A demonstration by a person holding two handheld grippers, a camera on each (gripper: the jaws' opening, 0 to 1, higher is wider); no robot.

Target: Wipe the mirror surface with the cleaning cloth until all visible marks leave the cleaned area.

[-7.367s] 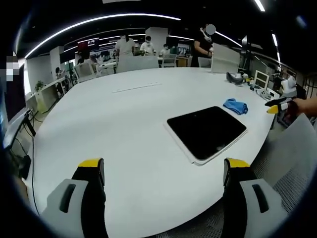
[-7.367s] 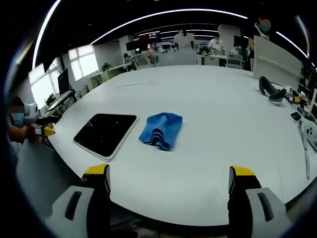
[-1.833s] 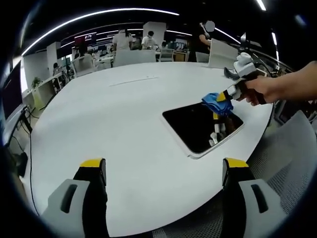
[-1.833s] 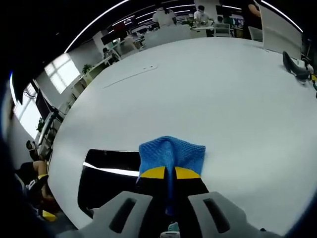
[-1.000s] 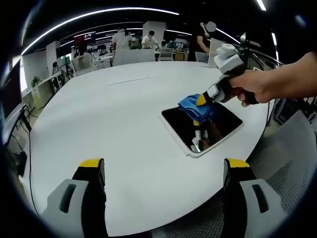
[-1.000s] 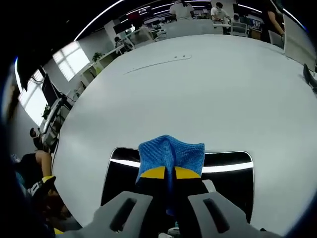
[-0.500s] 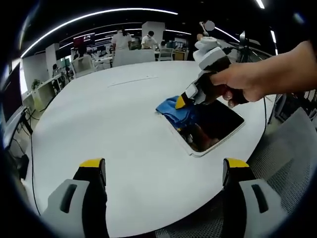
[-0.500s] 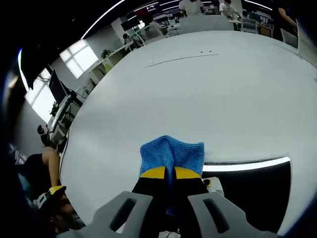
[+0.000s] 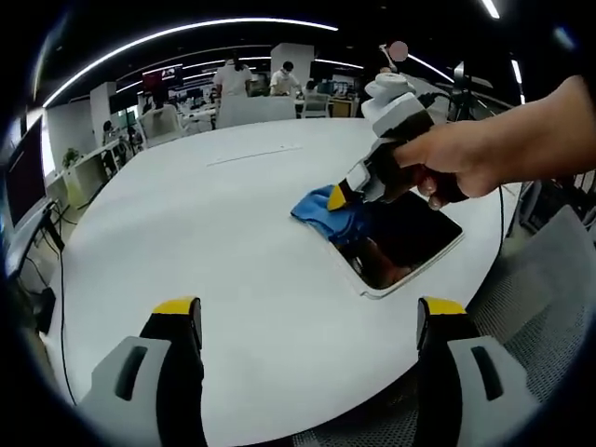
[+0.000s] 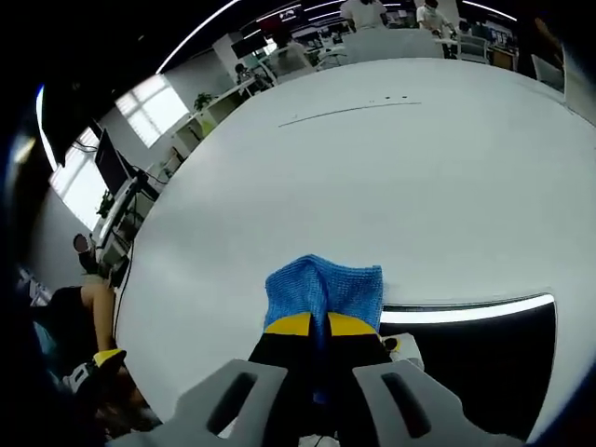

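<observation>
Cloth (image 10: pixel 323 289) pinched between my right gripper (image 10: pixel 311 325) jaws, yellow tips shut tight on the blue fold so the free end bunches out ahead and meets the surface first. Mirror (image 9: pixel 400 235) lies flat near the table (image 9: pixel 214 242) edge closest to me, dark glass in a pale frame. Cloth sits at the mirror's far-left corner, partly over the frame and onto the white tabletop, which I judge to be the end of a wiping stroke.

Left gripper (image 9: pixel 311 317) held back and low, jaws wide apart, nothing in them; it seems kept clear so the work stays watchable.

Left gripper view gives the whole picture: my hand (image 9: pixel 456 158) on the right gripper (image 9: pixel 346 198), cloth (image 9: pixel 326 209) against the corner, mirror outline complete. Right gripper view looks along the jaws: cloth weave close up, a slice of mirror (image 10: pixel 475 358) at lower right with a bright reflected strip. Marks on the glass: cannot tell from either.
</observation>
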